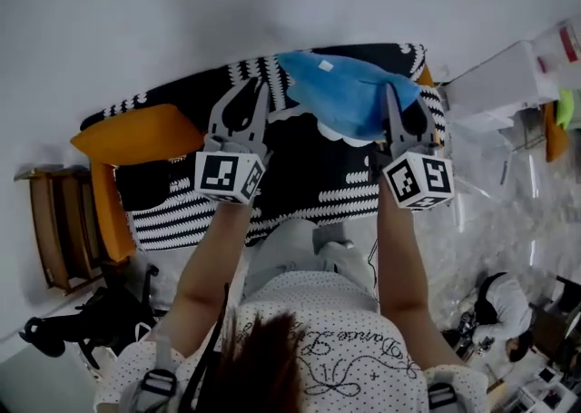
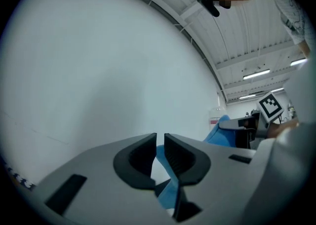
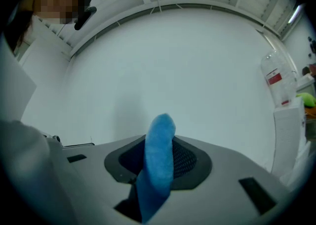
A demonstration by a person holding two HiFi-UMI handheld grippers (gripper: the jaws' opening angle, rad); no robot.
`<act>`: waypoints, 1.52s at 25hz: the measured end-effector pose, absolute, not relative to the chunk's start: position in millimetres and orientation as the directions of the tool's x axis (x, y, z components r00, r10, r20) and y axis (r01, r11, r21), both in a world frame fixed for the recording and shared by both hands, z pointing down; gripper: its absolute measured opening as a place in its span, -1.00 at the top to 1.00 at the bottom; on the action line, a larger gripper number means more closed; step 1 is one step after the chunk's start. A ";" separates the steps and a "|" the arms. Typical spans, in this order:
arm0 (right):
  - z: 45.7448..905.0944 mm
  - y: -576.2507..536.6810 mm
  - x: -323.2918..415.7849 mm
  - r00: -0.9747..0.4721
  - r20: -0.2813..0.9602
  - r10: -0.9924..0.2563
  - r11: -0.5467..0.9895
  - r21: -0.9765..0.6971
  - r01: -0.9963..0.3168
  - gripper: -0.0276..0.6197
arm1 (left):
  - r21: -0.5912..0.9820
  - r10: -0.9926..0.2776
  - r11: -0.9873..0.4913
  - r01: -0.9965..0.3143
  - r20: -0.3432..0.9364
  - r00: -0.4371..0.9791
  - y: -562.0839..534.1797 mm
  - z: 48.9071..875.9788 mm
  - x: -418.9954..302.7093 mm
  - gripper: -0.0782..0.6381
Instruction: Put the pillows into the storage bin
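A blue pillow (image 1: 345,93) hangs in the air between my two grippers, above a black-and-white patterned sofa cover (image 1: 300,184). My left gripper (image 1: 257,86) pinches the pillow's left corner; in the left gripper view its jaws (image 2: 160,137) stand almost together with blue fabric (image 2: 167,172) caught between the pads. My right gripper (image 1: 392,101) grips the pillow's right edge. In the right gripper view a fold of the blue pillow (image 3: 159,159) sticks up between the pads of that gripper (image 3: 159,142). Both grippers point level toward a white wall.
An orange pillow (image 1: 136,134) lies at the sofa's left end, with another orange cushion (image 1: 109,211) below it. A wooden side table (image 1: 59,230) stands at far left. A pale translucent bin (image 1: 504,84) sits to the right of the sofa. Another person (image 1: 504,307) is at lower right.
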State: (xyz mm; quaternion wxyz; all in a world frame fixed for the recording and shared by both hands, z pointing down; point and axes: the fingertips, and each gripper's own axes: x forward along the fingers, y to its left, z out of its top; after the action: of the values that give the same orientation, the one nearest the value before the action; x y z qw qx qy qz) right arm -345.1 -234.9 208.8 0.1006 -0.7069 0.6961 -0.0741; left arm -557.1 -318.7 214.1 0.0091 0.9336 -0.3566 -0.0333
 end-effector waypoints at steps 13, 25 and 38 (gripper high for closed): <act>172.0 19.7 -218.5 0.258 -0.104 -0.961 -0.231 -0.220 -0.948 0.52 | 0.020 -0.477 -0.879 -0.477 -0.084 0.875 -121.5 185.6 -406.8 0.67; 172.8 232.1 -111.4 0.474 -0.110 -0.874 -0.445 -0.213 -0.870 0.52 | -0.007 -0.242 -0.970 -0.243 -0.058 0.968 48.7 192.7 -269.4 0.72; 182.4 330.1 -5.4 0.692 -0.109 -0.714 -0.655 -0.245 -0.715 0.52 | 0.012 0.033 -0.999 0.033 -0.061 0.998 106.3 204.3 -97.7 0.75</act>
State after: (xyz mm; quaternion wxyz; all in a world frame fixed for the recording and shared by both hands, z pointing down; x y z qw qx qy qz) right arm -5.4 330.1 182.4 0.1356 -0.9096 0.3927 0.0016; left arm -97.7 106.3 204.3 0.0063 0.9994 0.0166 -0.0304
